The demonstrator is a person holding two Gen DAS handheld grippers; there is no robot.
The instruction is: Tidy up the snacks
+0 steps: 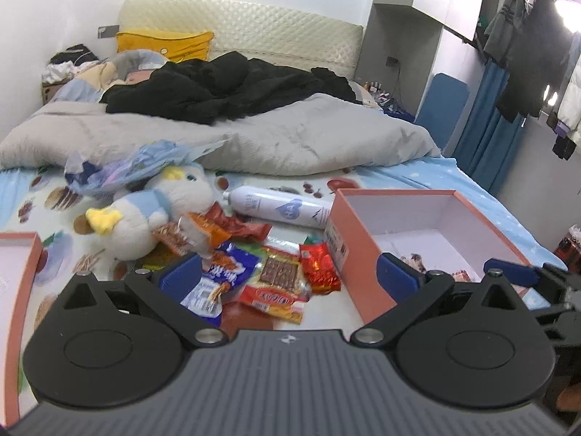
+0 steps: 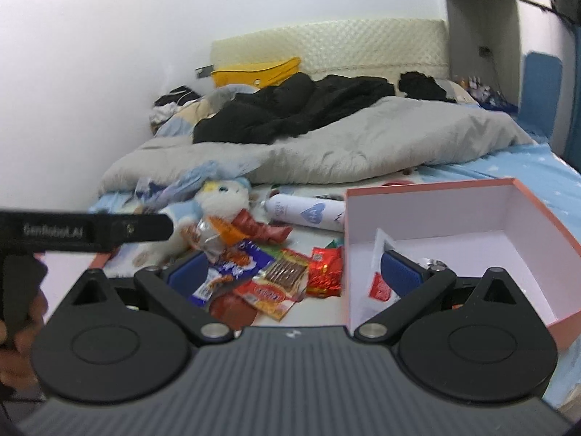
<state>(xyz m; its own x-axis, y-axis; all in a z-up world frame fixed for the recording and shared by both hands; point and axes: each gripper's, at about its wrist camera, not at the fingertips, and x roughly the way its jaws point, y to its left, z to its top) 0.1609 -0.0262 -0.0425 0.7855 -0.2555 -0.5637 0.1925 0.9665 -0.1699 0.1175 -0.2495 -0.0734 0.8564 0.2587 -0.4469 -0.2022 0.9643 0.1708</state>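
Note:
A loose pile of snack packets lies on the bed sheet: a blue packet (image 1: 232,269), a red-and-yellow packet of brown sticks (image 1: 279,279), a red foil packet (image 1: 319,265) and an orange packet (image 1: 207,229). To their right stands a salmon box (image 1: 399,214) with a white inside. My left gripper (image 1: 288,274) is open just above the pile, holding nothing. My right gripper (image 2: 296,272) is open too, its right finger over the box (image 2: 435,210), where a red-and-white packet (image 2: 379,287) lies. The same pile (image 2: 276,276) shows between its fingers.
A white plush toy (image 1: 145,214) and a white spray can (image 1: 279,207) lie behind the pile. The salmon box lid (image 1: 18,290) is at the left. A crumpled blue bag (image 1: 127,170), a grey duvet (image 1: 290,138) and black clothes (image 1: 225,87) fill the far bed. A hand (image 2: 18,327) holds the left gripper.

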